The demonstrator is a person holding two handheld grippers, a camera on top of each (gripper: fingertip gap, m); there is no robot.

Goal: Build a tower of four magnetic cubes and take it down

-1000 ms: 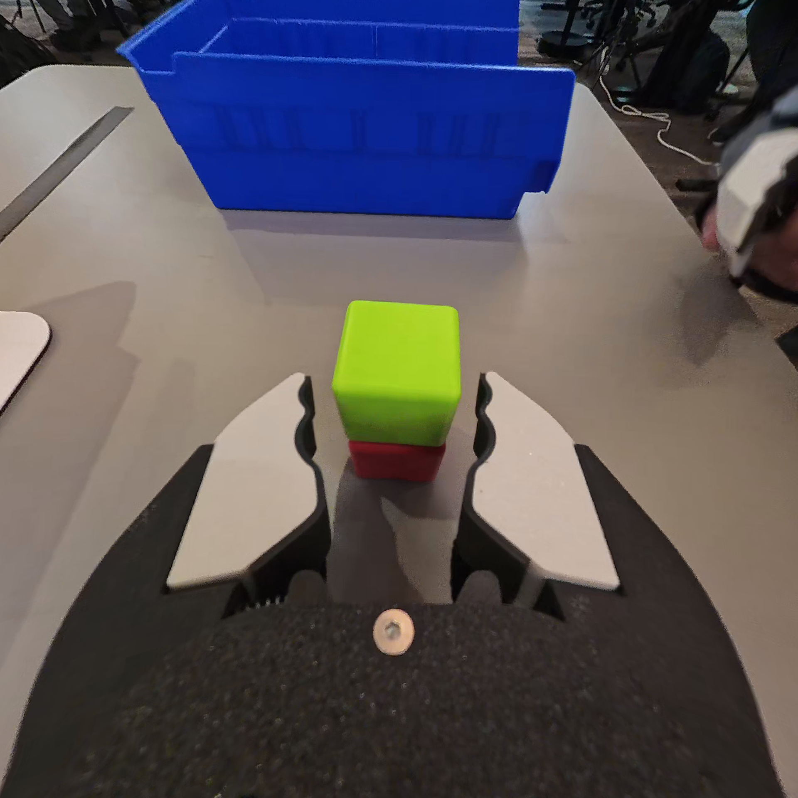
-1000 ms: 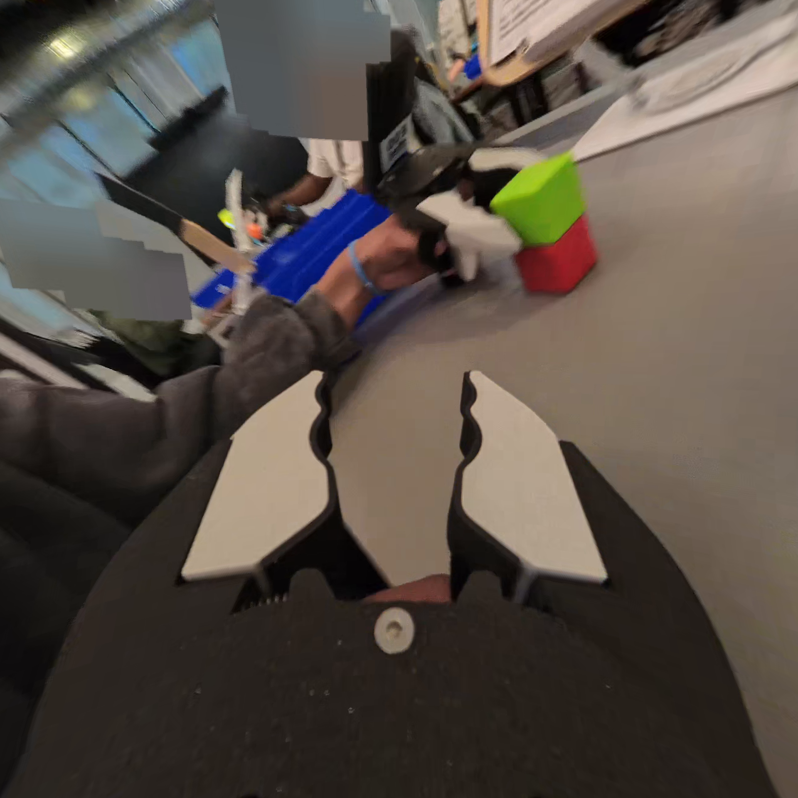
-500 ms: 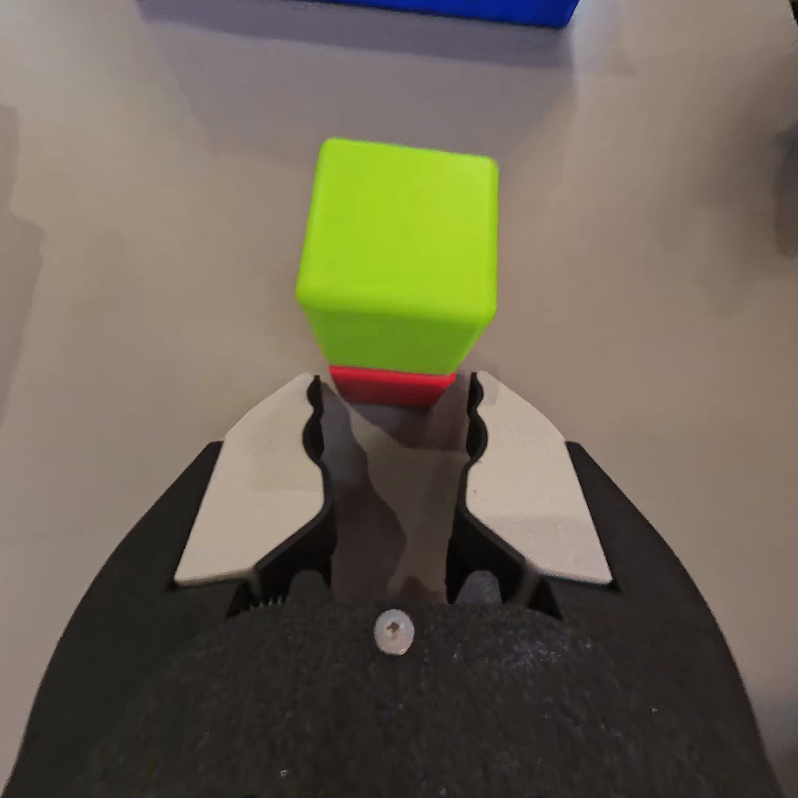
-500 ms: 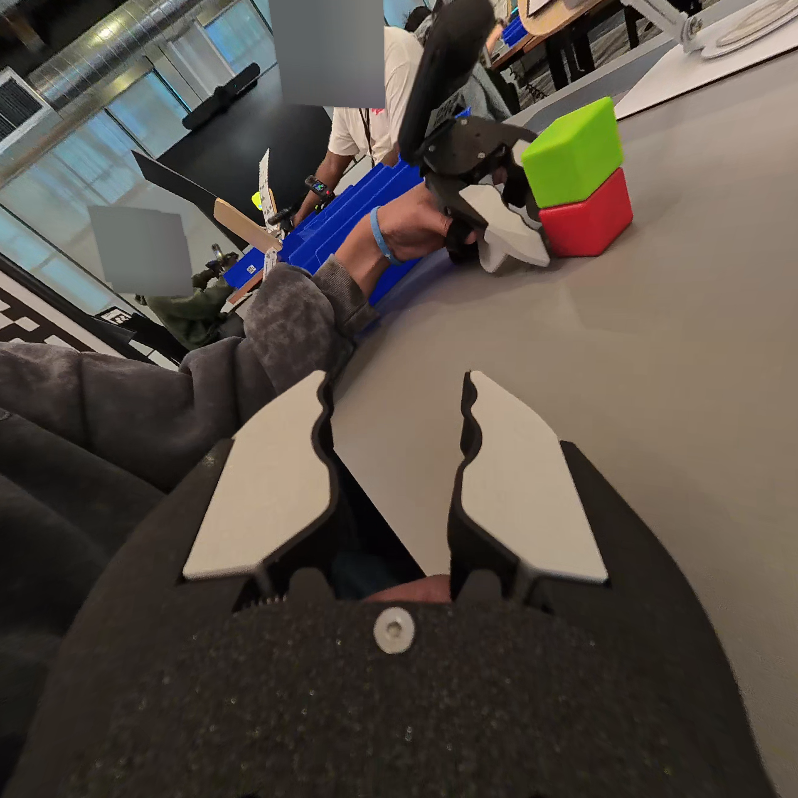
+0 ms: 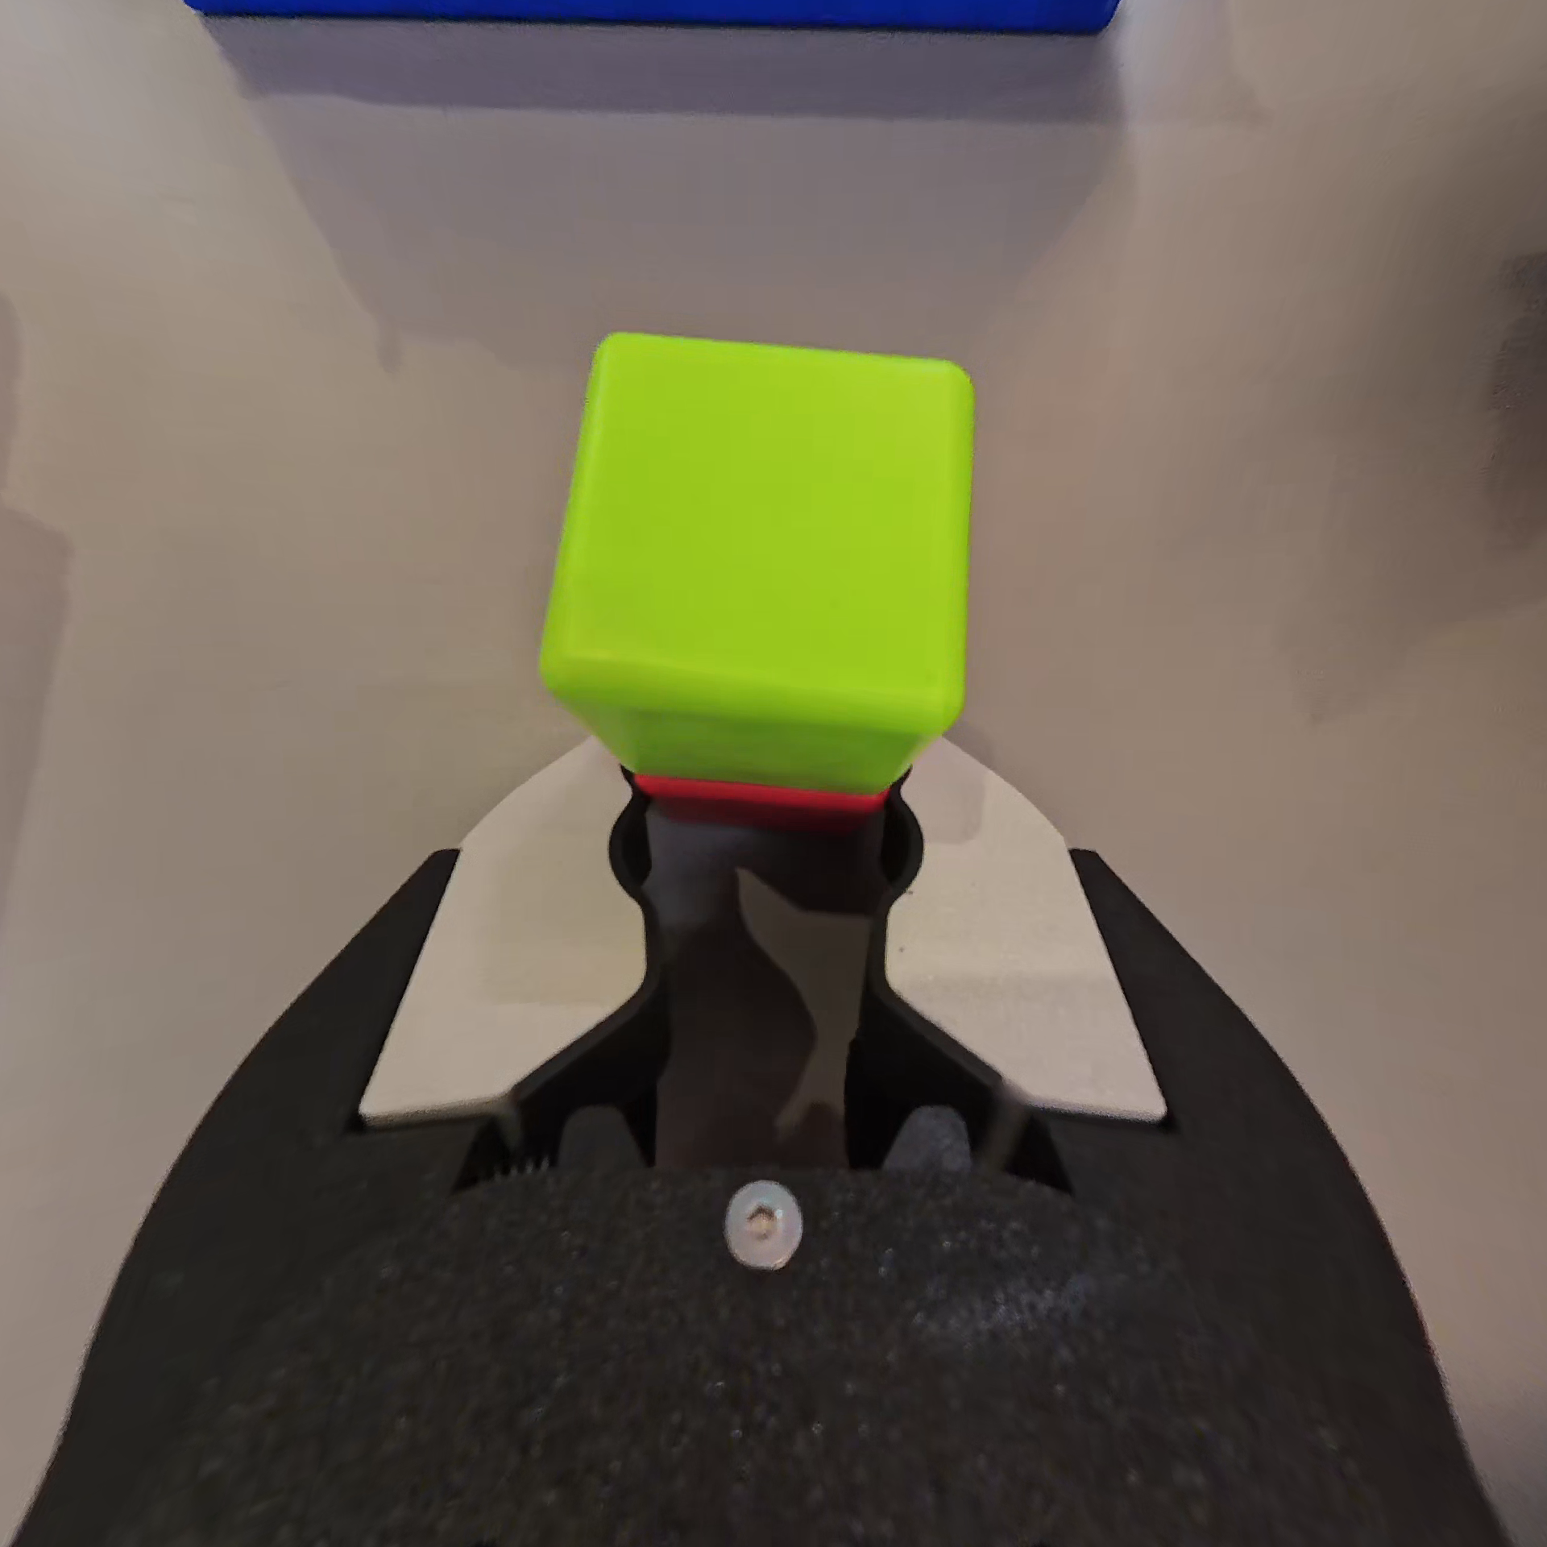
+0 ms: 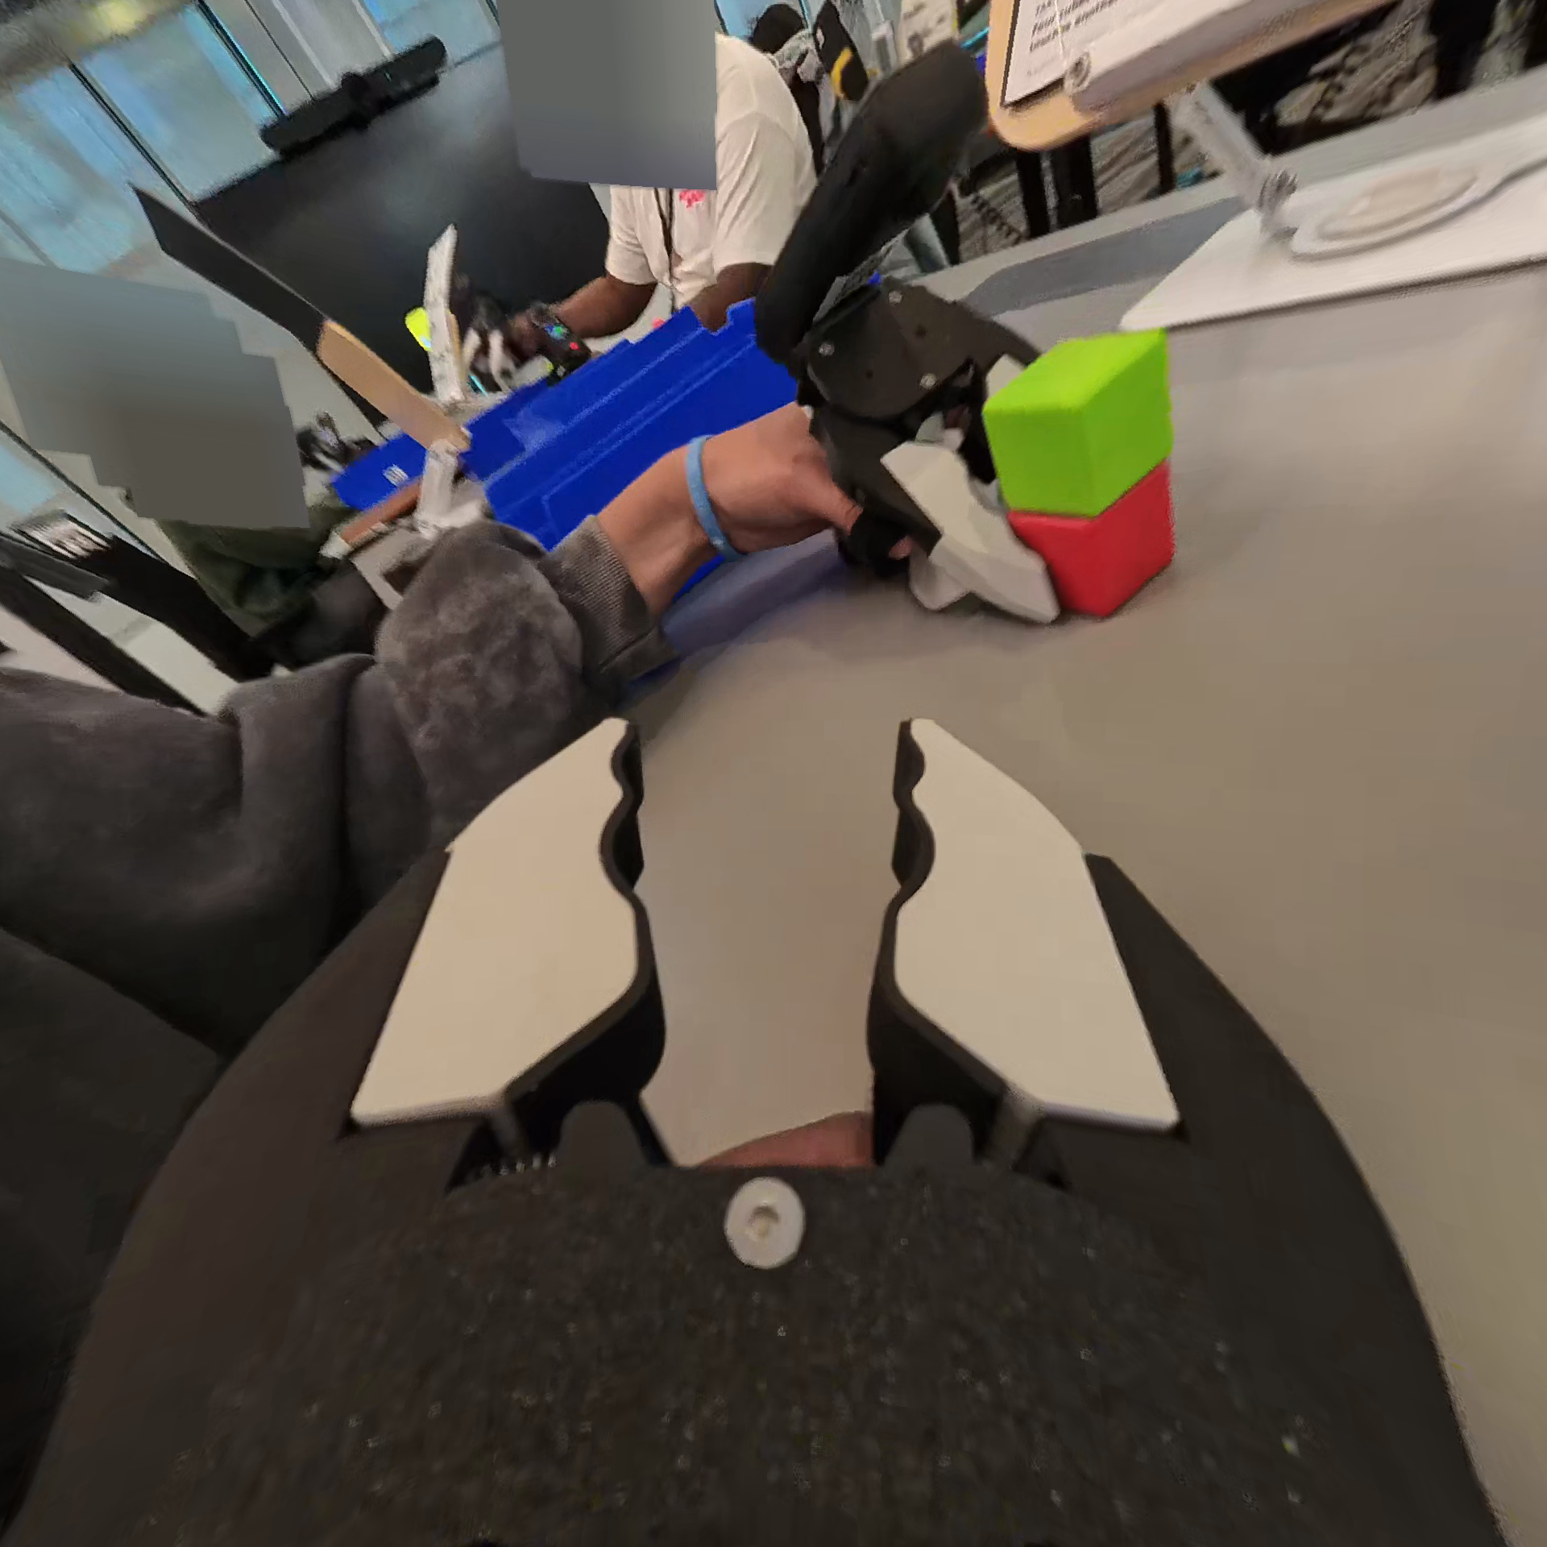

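A green cube sits on a red cube on the grey table. My left gripper points down at the stack, with a finger pressed against each side of the red cube; the green cube hides the fingertips. In the right wrist view the same stack, green cube on red cube, stands at the far right with the left gripper low against the red cube. My right gripper is open and empty over the table, well short of the stack.
A blue bin stands just beyond the stack and shows in the right wrist view too. A grey sleeve and hand reach across from the left. A white pad lies at the far right. People sit in the background.
My left gripper has tilted down and moved in until its fingers flank the red cube, and the jaws have narrowed onto it. The right gripper has stayed open and shifted only slightly.
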